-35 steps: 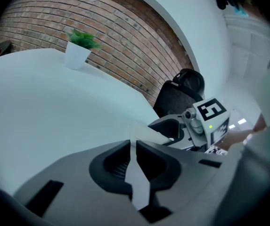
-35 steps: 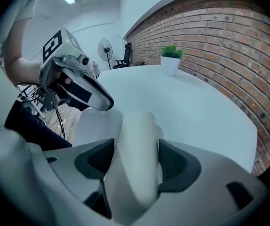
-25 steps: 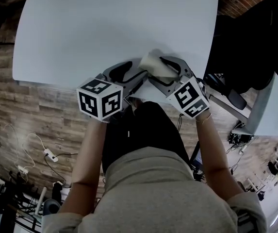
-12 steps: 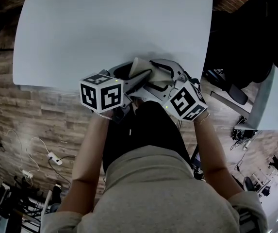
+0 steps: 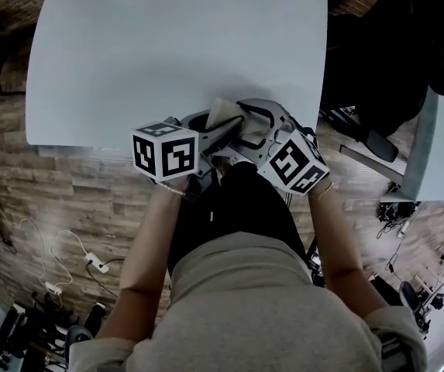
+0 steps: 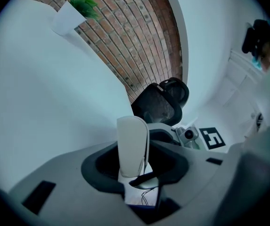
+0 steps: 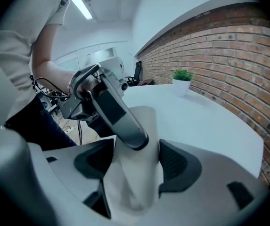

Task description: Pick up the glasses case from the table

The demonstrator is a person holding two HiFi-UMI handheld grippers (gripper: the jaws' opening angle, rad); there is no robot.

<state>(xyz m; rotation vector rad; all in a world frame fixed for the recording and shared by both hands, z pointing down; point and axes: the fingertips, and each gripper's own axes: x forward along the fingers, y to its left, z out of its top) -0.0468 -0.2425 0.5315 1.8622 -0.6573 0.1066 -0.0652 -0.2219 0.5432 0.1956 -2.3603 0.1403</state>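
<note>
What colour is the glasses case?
The glasses case is a plain pale cream, seen best in the right gripper view.

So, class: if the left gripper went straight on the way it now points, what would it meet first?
The case, already between the fingers of the left gripper, which have just been closing onto it. Behind it, probably the right gripper; depth is unclear.

Office-like workroom: brick wall (image 7: pixel 229 46), white table (image 5: pixel 167 53), black office chair (image 6: pixel 159 106), cables (image 5: pixel 70 242) on wood floor (image 5: pixel 90 184).
</note>
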